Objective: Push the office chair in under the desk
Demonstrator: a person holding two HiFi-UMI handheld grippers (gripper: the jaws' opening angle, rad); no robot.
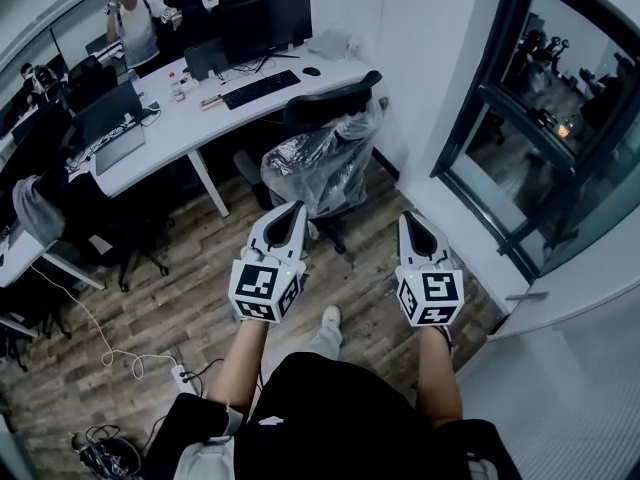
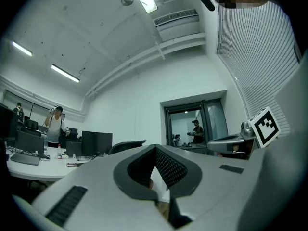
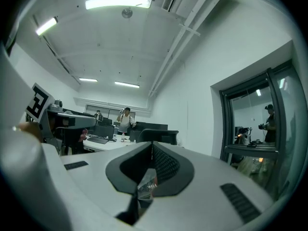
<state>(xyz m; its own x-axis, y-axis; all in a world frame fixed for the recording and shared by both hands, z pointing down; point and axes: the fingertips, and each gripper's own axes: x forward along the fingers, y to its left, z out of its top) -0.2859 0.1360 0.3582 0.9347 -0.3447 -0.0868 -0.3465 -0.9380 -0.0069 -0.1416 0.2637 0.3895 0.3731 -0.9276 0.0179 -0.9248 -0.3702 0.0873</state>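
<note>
The office chair [image 1: 318, 158] has a black backrest and a seat wrapped in clear plastic. It stands on the wood floor, angled out from the white desk [image 1: 195, 128] and not tucked under it. My left gripper [image 1: 293, 210] is shut and empty, pointing at the chair's near side from just short of it. To the right of the chair, my right gripper [image 1: 412, 220] is also shut and empty. In the left gripper view the backrest [image 2: 126, 146] rises beyond the shut left gripper [image 2: 154, 149]. Past the shut right gripper [image 3: 151, 146] in the right gripper view stands the backrest [image 3: 159, 135].
A keyboard [image 1: 260, 89], monitors [image 1: 262, 23] and a laptop [image 1: 112, 118] sit on the desk. Other dark chairs [image 1: 95, 218] crowd the left. A power strip and cables [image 1: 180, 373] lie on the floor. A dark-framed window [image 1: 545, 118] lines the right wall. A person [image 1: 135, 23] stands at the back.
</note>
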